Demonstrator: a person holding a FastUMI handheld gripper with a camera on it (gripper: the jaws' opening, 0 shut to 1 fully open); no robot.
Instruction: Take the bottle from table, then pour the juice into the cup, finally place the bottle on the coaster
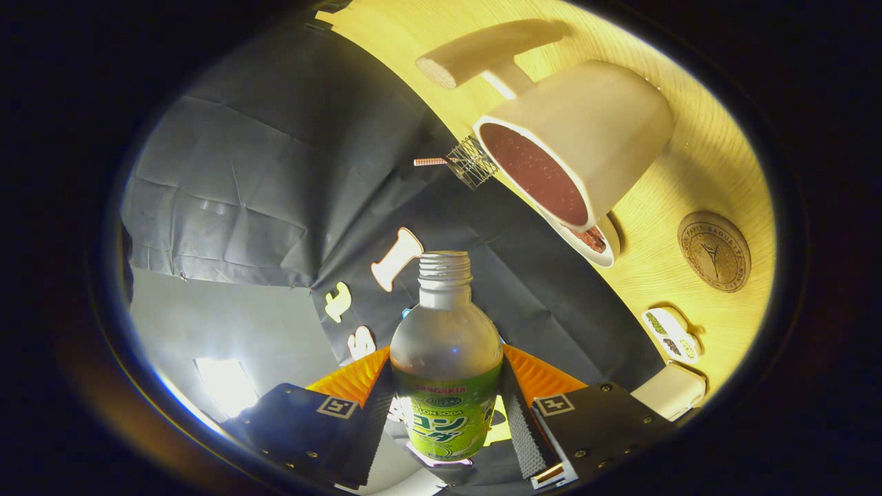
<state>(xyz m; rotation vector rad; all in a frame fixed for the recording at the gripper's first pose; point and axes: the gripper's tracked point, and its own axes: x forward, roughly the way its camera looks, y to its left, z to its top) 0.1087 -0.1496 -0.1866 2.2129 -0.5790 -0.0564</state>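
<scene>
My gripper (446, 406) is shut on a small uncapped bottle (446, 358) with a green label, both fingers pressing its sides. The bottle's open neck points ahead of the fingers, and the whole view is rolled, so the table stands steeply tilted. Beyond the bottle's mouth and to the right is a white cup (586, 138) with a long handle. Dark reddish-brown liquid with bubbles fills the cup. A round brown cork coaster (714, 251) lies on the wooden table (716, 165) past the cup, apart from the bottle.
A small wire whisk-like tool (468, 162) sticks out beside the cup's rim. Under the cup sits a white saucer (592, 242). Two small white dishes (670, 335) with bits of food and a white box (672, 390) lie near the right finger.
</scene>
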